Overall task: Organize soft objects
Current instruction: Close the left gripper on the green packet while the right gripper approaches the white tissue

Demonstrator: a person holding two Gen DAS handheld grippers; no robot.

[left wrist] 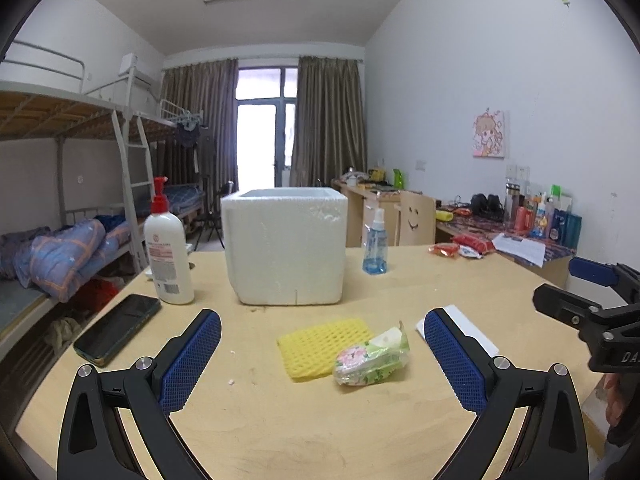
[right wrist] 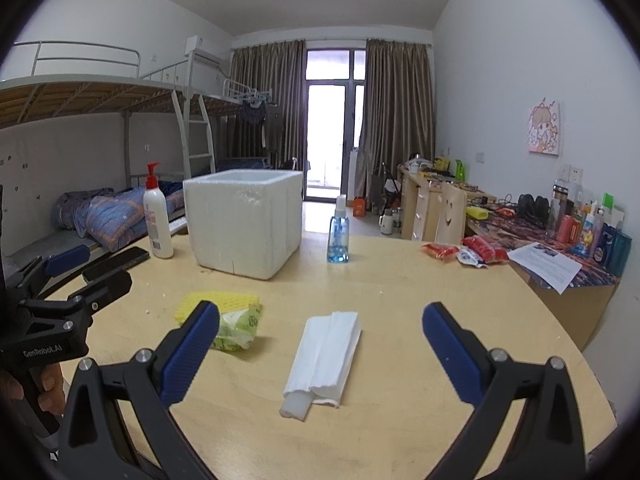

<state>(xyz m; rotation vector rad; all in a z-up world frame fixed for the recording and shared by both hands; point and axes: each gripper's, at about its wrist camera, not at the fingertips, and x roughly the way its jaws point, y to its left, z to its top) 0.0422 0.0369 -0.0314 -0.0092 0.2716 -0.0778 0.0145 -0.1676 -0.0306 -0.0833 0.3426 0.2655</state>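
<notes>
A white foam box (left wrist: 285, 246) stands open-topped on the wooden table (left wrist: 320, 420); it also shows in the right wrist view (right wrist: 245, 222). In front of it lie a yellow foam net (left wrist: 320, 346) and a flowered green tissue pack (left wrist: 372, 358), touching each other. My left gripper (left wrist: 322, 354) is open, its fingers either side of them. A folded white cloth (right wrist: 326, 358) lies between the open fingers of my right gripper (right wrist: 320, 340). The net (right wrist: 224, 304) and the pack (right wrist: 238, 330) sit behind the right gripper's left finger. Both grippers are empty.
A lotion pump bottle (left wrist: 168, 248), a black phone (left wrist: 118, 330) and a blue spray bottle (left wrist: 375, 246) stand around the box. Red snack packs (right wrist: 464, 252) and a paper sheet (right wrist: 548, 264) lie at the table's far right. Bunk beds stand left, cluttered desks right.
</notes>
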